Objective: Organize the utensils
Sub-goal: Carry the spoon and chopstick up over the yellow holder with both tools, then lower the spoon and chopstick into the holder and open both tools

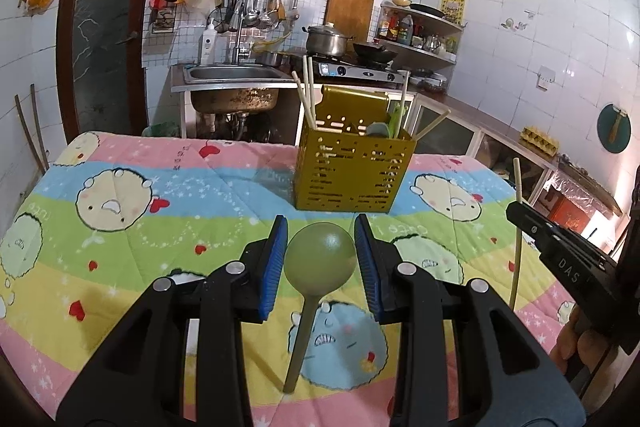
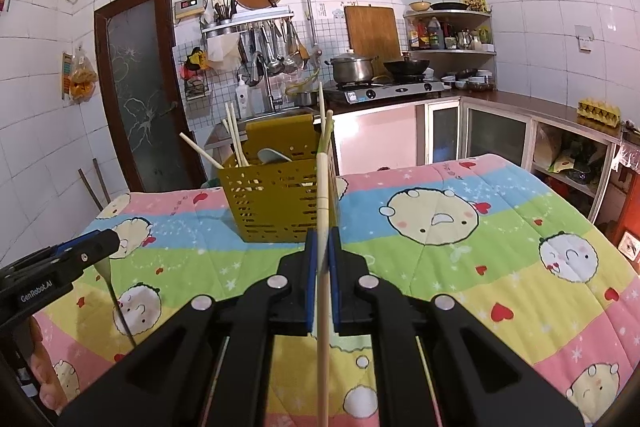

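A yellow slotted utensil holder (image 1: 352, 167) stands on the cartoon-print quilt (image 1: 140, 195), with several chopsticks and a pale spoon in it. My left gripper (image 1: 321, 259) is shut on the bowl of a green spoon (image 1: 320, 259), whose handle hangs down toward the camera, above the quilt in front of the holder. My right gripper (image 2: 323, 251) is shut on a pale wooden chopstick (image 2: 323, 195) held upright just in front of the holder (image 2: 276, 203). The right gripper also shows in the left wrist view (image 1: 520, 213), and the left gripper in the right wrist view (image 2: 108, 241).
Behind the quilt-covered table are a steel sink (image 1: 236, 75), a gas stove with a pot (image 1: 326, 39) and wok, hanging ladles, cabinets and shelves on the right (image 2: 496, 131), and a brown door at the left (image 2: 144, 87).
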The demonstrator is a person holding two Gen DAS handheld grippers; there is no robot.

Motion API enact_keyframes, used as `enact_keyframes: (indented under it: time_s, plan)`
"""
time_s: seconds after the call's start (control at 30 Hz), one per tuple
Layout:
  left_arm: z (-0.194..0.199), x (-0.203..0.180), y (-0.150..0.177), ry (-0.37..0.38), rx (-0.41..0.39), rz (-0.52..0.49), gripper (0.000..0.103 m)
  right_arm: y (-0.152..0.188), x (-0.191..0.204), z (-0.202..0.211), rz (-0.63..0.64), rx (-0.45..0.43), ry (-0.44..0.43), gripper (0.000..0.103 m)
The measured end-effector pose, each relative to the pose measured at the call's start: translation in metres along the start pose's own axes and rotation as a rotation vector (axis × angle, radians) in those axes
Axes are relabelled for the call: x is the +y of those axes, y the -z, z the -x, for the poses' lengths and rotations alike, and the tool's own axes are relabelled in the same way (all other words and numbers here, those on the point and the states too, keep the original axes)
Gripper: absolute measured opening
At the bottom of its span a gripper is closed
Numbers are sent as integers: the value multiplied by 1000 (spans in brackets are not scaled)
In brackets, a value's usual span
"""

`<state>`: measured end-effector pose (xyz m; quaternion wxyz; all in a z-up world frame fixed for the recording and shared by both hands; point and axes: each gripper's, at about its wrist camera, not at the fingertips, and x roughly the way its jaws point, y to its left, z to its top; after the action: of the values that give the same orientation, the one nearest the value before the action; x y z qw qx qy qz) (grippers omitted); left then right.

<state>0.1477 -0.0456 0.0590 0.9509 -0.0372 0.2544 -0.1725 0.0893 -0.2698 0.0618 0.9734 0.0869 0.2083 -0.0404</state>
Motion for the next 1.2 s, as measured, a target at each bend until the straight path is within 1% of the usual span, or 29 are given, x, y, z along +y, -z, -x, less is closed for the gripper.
enact_keyframes:
  time_s: [0.2,0.37,0.5,0.57,0.67,0.7,0.83,1.0,1.13,1.2]
  plan:
    - [-14,-3,-17,10,-28,2,33,-12,-4,-14,-17,-11,-3,6]
    - [-22,-3,-38,10,-71,-4,33,-31,-1,-24,-7,-63,-5,6]
    - [-28,-5,-65,26,-112,5,33,-56,3,-32,-5,-129,-21,6]
    - [-30,-9,-78,30,-138,-3,33,-72,6,-38,-2,-178,-35,6]
    - [-33,-16,-102,31,-191,-15,33,-94,12,-45,19,-250,-33,6]
    - [-34,-18,-109,33,-206,-13,33,-103,12,-48,17,-286,-35,6]
    - [-41,-23,-143,37,-293,-12,33,-129,5,-59,-33,-400,-64,6]
    - [-59,-23,-170,31,-375,-1,33,-154,-1,-83,-70,-458,-99,6]
    - [-88,-21,-183,32,-397,-2,33,-163,6,-106,-42,-494,-82,6]
    - [-98,-18,-186,37,-400,3,33,-162,13,-113,-14,-523,-57,6]
